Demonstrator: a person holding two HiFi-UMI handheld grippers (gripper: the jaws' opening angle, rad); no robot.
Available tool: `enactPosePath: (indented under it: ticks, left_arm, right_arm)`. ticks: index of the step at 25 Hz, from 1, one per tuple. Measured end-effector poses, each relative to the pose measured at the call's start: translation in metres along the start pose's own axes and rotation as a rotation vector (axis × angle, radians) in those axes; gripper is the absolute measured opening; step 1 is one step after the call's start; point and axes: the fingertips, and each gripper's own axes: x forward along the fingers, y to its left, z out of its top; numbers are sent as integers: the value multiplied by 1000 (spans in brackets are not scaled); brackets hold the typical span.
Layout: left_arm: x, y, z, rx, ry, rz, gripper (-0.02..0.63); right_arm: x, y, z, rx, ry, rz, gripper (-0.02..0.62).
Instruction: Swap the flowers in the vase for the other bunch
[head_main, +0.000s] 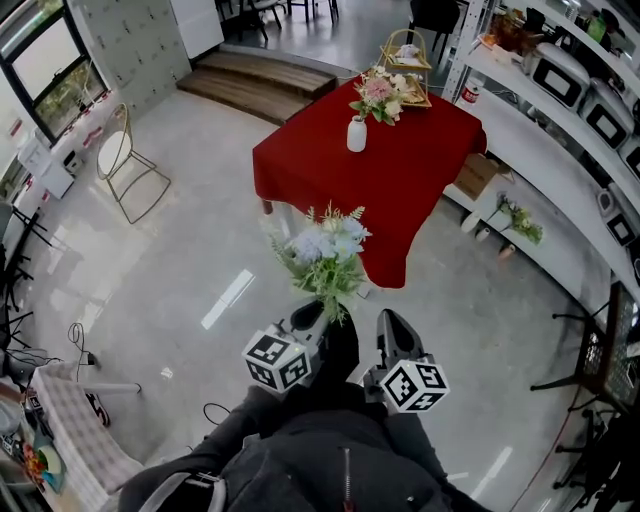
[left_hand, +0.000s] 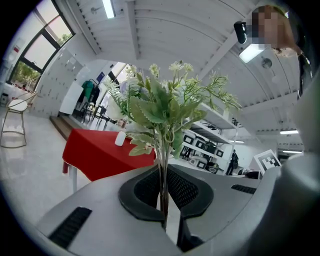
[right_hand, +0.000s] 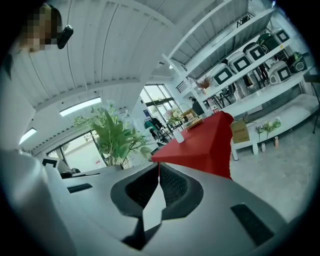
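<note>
head view: the left gripper (head_main: 308, 318) carries a pale bunch (head_main: 327, 255) upright, with the right gripper (head_main: 390, 325) at its 3 o'clock. the red counter (head_main: 400, 190) lies at 12 o'clock. on it stands the white vase (head_main: 357, 134), with a pink bunch (head_main: 380, 97) at the vase's 1 o'clock.

left gripper view: the jaws are clamped narrow on the pale bunch (left_hand: 165, 110).

right gripper view: the jaws are pressed together with nothing between them. the red counter (right_hand: 210, 145) is at 1 o'clock.

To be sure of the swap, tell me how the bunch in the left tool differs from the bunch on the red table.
The held bunch is pale blue and white with much green; the table bunch is pink and cream. The held bunch's stems are clamped in the left tool; the table bunch stands in the white vase. Both stand upright.
</note>
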Motion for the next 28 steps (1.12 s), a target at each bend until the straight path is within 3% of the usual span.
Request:
enactPosePath:
  ticks: [8,16,28]
  left_arm:
    - [-6,7,0,-4,10,26,20]
    - [15,9,2,4,24,11,20]
    - [41,22,2,3,46,7,20]
  right_arm:
    - [3,8,-3,8,8,23,12]
    - [9,-12,6,17,-4,-12,12]
    - [31,-20,18,3,-18,10,12]
